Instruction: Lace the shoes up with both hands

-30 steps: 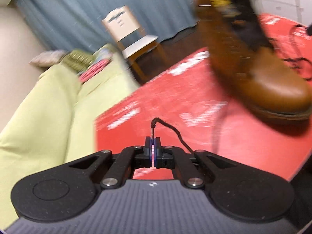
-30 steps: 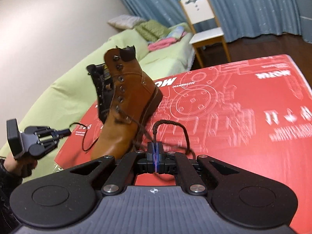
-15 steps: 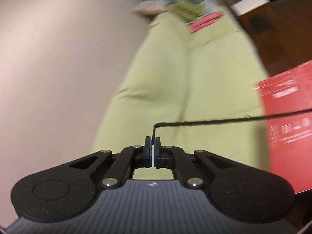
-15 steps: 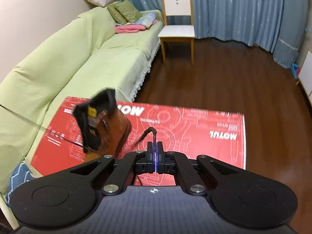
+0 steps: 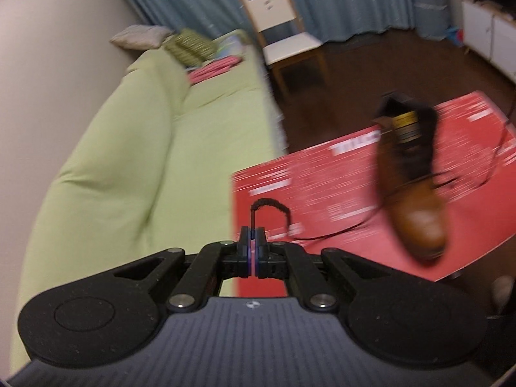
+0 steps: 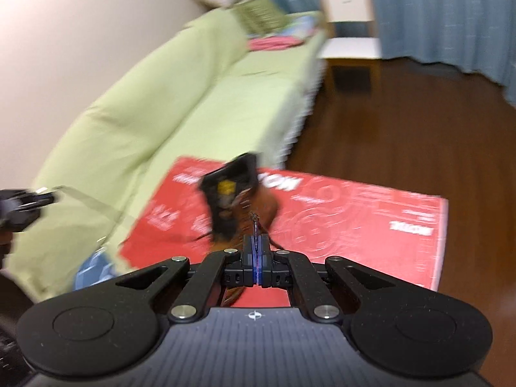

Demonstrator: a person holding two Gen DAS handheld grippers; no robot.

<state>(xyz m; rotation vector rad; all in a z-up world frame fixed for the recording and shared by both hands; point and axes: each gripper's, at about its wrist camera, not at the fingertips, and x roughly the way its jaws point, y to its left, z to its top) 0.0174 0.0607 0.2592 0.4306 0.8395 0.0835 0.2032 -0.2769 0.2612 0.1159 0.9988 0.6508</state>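
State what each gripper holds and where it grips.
Left gripper pinches one end of the boot's black lace; right gripper pinches its other end.

Red printed mat over dark wooden floor, brown boot standing on it

Green sofa by wall, white chair, blue curtains, dark wood floor.
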